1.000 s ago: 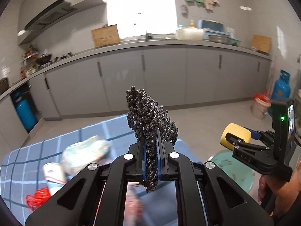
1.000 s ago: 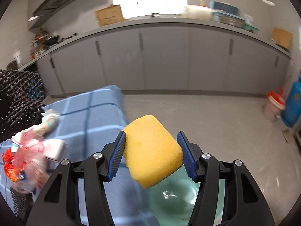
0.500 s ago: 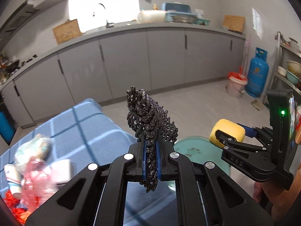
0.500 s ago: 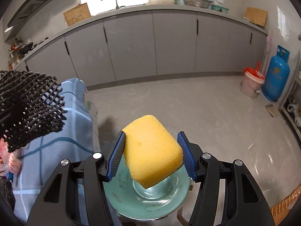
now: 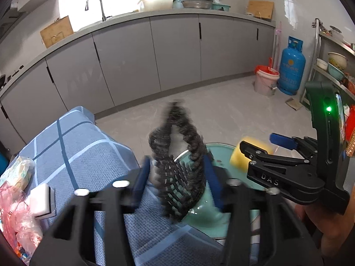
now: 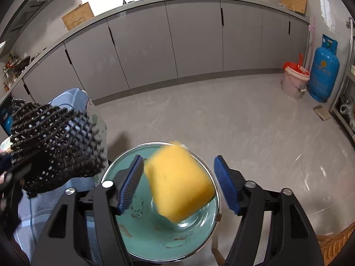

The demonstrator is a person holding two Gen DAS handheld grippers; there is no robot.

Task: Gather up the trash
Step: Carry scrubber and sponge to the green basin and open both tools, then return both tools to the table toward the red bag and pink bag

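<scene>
Both grippers have spread since earlier: left gripper opening around the black mesh scrubber, right gripper opening, yellow sponge loose above the teal basin

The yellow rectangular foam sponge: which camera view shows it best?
The right wrist view. There the yellow rectangular foam sponge shows nearly whole between the opening right gripper jaws, above the green enamel basin. The left wrist view shows only one corner behind a black finger.
</scene>
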